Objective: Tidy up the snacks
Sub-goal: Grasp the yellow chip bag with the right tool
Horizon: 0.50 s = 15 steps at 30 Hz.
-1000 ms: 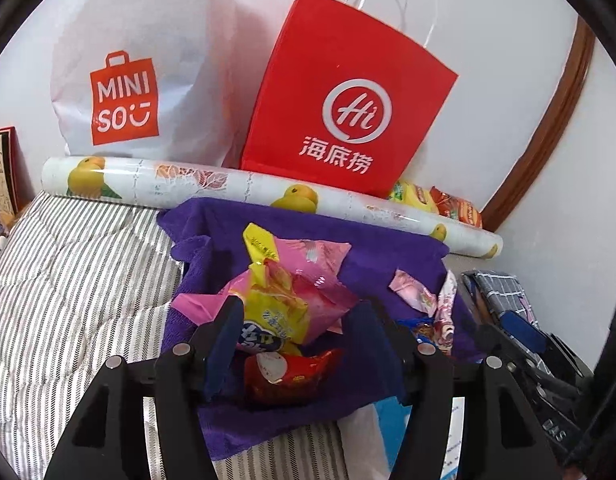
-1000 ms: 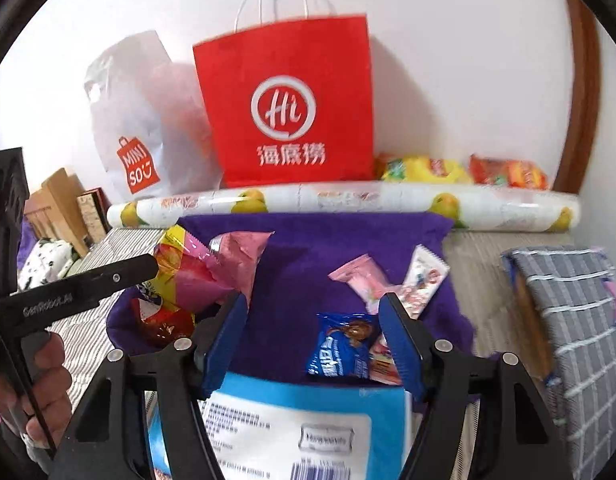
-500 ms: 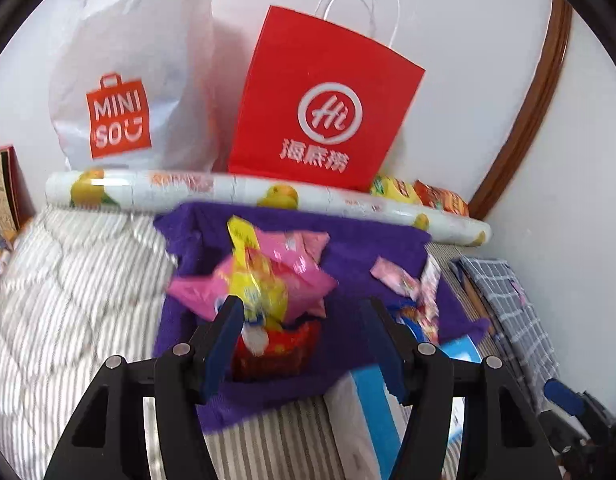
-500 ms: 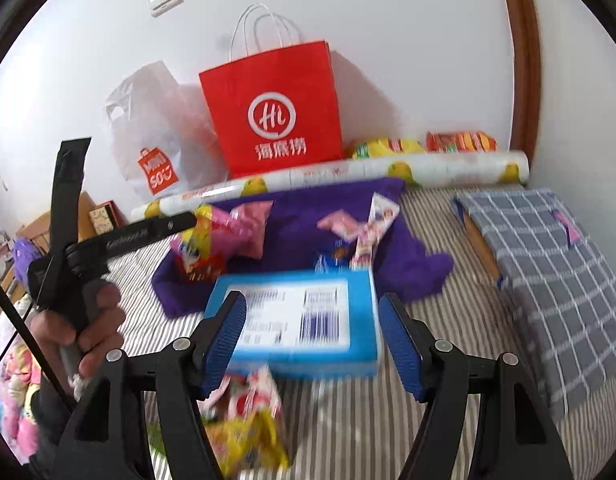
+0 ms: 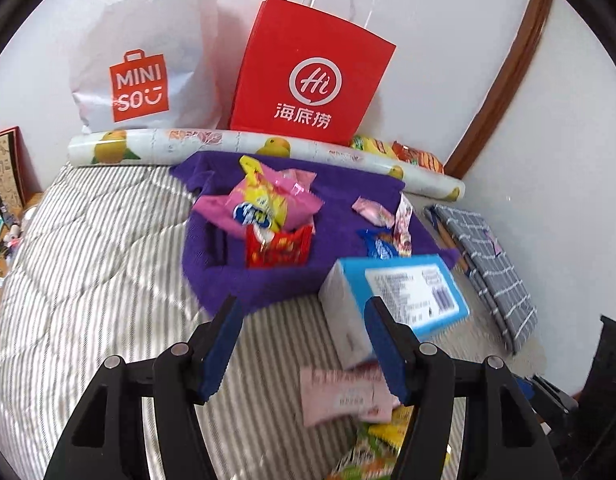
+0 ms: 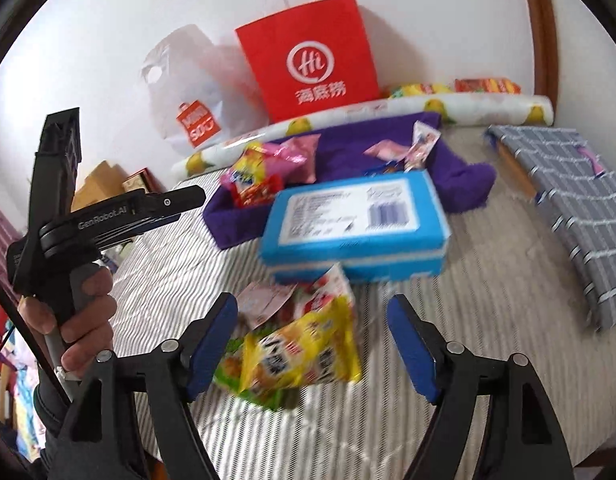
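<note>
Over the striped bed (image 6: 447,360), the right gripper (image 6: 311,340) has pulled back from the purple cloth (image 6: 347,152); its fingers, empty, have just been opening above the near snack pile (image 6: 304,352), so those packets look next for sorting.

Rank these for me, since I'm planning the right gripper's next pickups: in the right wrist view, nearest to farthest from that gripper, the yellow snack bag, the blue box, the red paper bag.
1. Yellow snack bag, lying between the right gripper's open jaws.
2. Blue box, mid-bed, just beyond the bag.
3. Red paper bag, against the back wall.
</note>
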### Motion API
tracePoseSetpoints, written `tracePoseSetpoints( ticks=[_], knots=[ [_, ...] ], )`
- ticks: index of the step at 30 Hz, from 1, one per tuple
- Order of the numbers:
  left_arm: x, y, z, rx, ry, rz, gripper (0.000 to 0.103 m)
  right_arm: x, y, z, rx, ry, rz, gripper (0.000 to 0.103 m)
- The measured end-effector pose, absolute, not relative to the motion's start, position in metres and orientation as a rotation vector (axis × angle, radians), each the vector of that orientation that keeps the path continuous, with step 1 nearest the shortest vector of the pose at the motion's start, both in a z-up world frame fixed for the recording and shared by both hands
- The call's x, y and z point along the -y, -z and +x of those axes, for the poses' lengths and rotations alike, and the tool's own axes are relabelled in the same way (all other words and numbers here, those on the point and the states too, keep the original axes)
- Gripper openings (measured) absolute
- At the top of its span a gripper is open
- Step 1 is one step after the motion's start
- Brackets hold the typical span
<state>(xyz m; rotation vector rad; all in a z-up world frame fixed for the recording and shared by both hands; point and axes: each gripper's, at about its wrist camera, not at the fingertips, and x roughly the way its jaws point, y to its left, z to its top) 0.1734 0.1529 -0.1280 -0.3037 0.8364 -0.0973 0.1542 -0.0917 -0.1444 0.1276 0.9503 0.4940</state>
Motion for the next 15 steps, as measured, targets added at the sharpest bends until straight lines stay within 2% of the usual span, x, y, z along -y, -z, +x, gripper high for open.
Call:
tracePoseSetpoints(
  ticks=[2, 11, 14, 15],
  knots=[
    [-0.153, 0.129, 0.166, -0.846, 0.101, -0.303, 0.061, 0.086, 0.151, 0.153, -0.959, -0.511, 0.125, 0.084],
    [-0.147, 0.133, 0.141, -0.872, 0.092, -0.274, 0.061, 0.071, 0.191, 0.153, -1.053, -0.519, 0.105, 0.084],
    [-0.148, 0.135, 0.135, -0.878, 0.089, -0.279, 0.061, 0.072, 0.198, 0.151, -1.046, -0.499, 0.105, 0.082],
    [-0.148, 0.136, 0.134, -0.880, 0.090, -0.283, 0.061, 0.072, 0.200, 0.152, -1.046, -0.497, 0.115, 0.077]
  ],
)
